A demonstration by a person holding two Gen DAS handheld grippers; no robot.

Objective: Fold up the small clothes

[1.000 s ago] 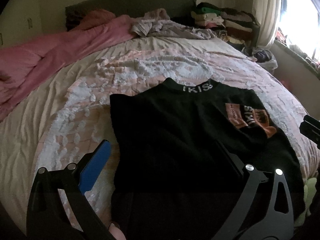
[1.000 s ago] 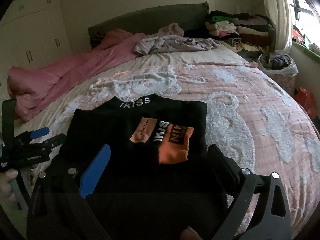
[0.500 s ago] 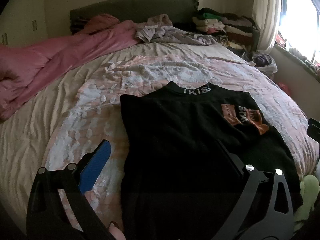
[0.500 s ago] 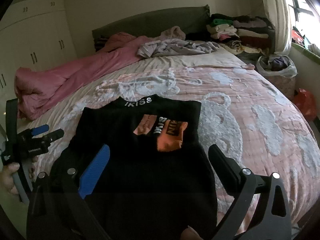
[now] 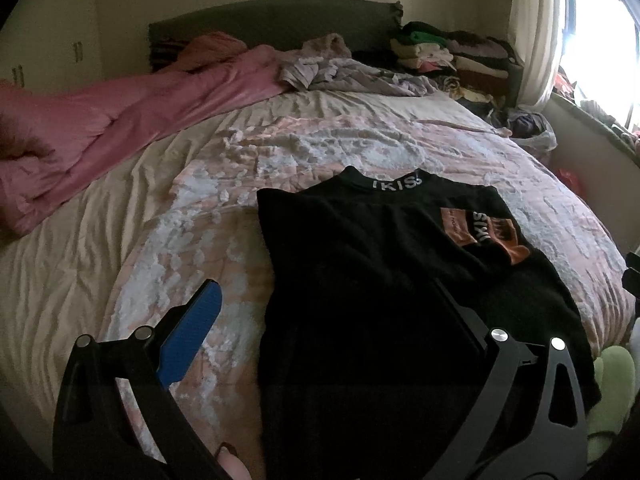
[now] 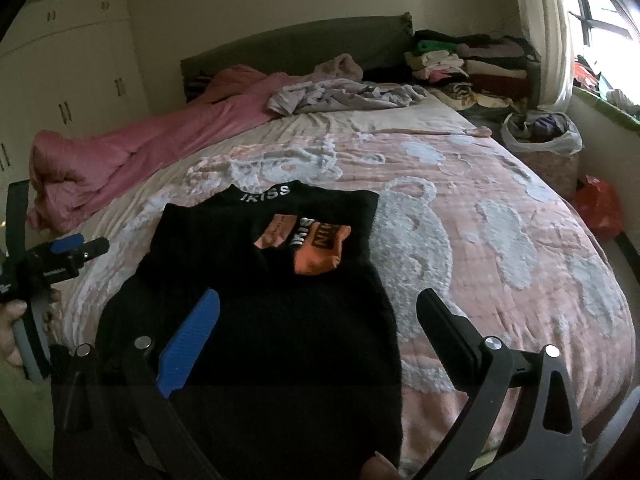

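A black top (image 5: 360,280) with a white-lettered collar lies flat on the bed, its sleeve with an orange patch (image 5: 480,232) folded in over the body. It also shows in the right wrist view (image 6: 260,300) with the orange patch (image 6: 316,248). My left gripper (image 5: 324,300) is open and empty above the top's lower left part. My right gripper (image 6: 316,308) is open and empty above the top's lower right part. The left gripper also shows at the left edge of the right wrist view (image 6: 80,246).
The bed has a pink quilt with white patches (image 6: 500,240). A pink duvet (image 5: 100,132) lies bunched along the far left. A grey garment (image 6: 344,96) lies near the headboard. Stacked clothes (image 6: 472,64) and a bag (image 6: 540,140) stand at the far right.
Both grippers have pulled back toward the near edge of the bed, still open. The top lies as before.
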